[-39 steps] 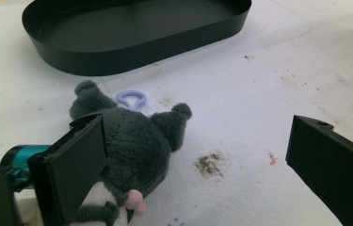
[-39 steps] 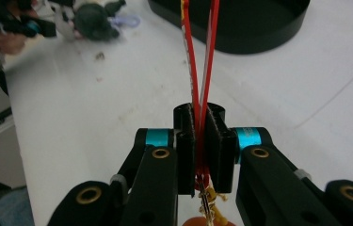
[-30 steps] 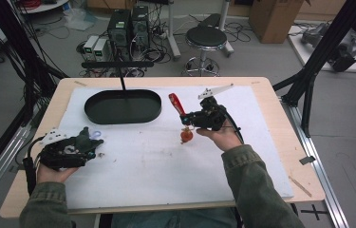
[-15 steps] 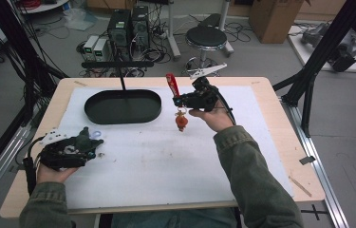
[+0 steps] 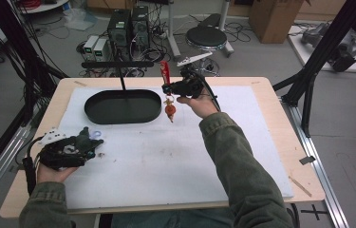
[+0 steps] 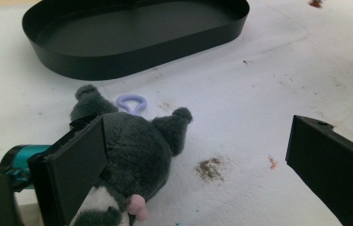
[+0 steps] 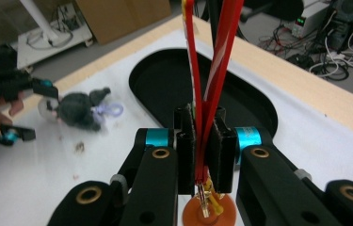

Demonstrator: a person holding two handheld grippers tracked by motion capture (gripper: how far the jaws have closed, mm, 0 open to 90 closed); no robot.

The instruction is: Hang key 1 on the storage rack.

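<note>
From the high view, the right tool (image 5: 166,88) was held up over the far part of the worktop (image 5: 266,95), just beside the right end of the black oval tray (image 5: 100,116), with its jaws pressed together on the red ribbon (image 5: 164,71) of a hanging charm. The ribbon loop stood up above the jaws and the orange pendant (image 5: 169,110) dangled below them, so the charm's long axis ran close to vertical, loop up and pendant down, clear of the white mat (image 5: 166,161). Judging from this, the pick-up was done and the carry was under way; the hanging or setting down was not yet done, perhaps onto the dark bar stand (image 5: 117,64) that rose behind the tray. The left tool (image 5: 92,142) rested low at the near left corner.

In the left gripper view, that tool's jaws were spread wide, not pinching anything. A grey plush toy (image 6: 134,155) lay on the mat against the inside of one jaw, its lilac loop (image 6: 132,101) pointing toward the tray (image 6: 117,66). It was untouched by any grip, so its handling looked left to do.

In the right gripper view, the two pads were closed on the doubled ribbon (image 7: 212,70), which ran straight up out of frame, and the pendant (image 7: 209,212) hung beneath. The tray (image 7: 164,80) lay beyond, holding nothing, and the plush (image 7: 77,110) lay farther off beside the other tool (image 7: 9,134).
</note>
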